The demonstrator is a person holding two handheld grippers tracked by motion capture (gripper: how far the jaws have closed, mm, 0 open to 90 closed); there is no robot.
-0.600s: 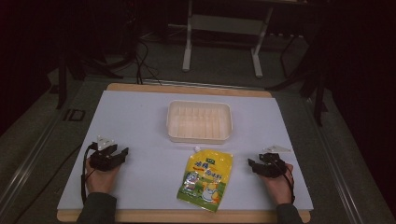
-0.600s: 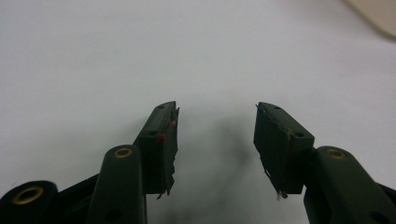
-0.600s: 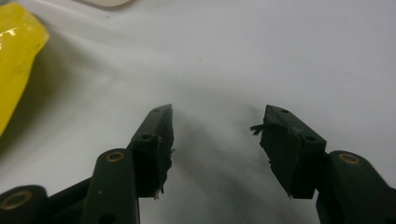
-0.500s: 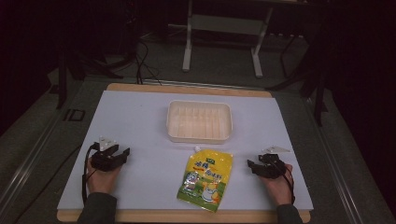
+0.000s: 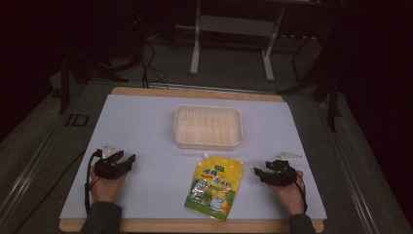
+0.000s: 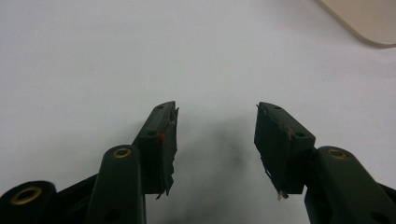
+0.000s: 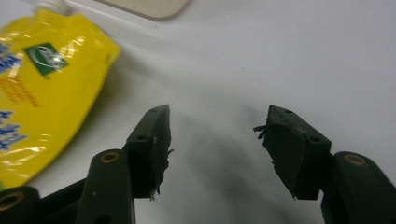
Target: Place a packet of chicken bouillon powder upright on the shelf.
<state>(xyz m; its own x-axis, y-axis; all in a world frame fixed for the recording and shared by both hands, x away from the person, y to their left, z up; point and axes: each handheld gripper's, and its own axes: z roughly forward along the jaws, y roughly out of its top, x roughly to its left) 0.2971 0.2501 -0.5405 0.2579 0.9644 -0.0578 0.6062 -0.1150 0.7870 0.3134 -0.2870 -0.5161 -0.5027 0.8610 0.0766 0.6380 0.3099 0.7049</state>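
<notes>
A yellow spouted pouch (image 5: 214, 186) with printed pictures lies flat near the table's front edge, its white cap toward the tray. Behind it stands a cream plastic tray (image 5: 208, 126) with nothing in it. My left gripper (image 5: 127, 163) rests low on the white table at the front left, open, nothing between its jaws (image 6: 215, 135). My right gripper (image 5: 259, 173) rests at the front right, open and bare (image 7: 215, 135), a short way right of the pouch (image 7: 42, 84).
The white table top (image 5: 146, 122) has a wooden edge. A corner of the tray (image 6: 369, 18) shows at the upper right of the left gripper view. Dark floor, cables and a metal stand (image 5: 231, 29) lie beyond the table.
Both grippers have shifted slightly on the table; the pouch and tray have not moved.
</notes>
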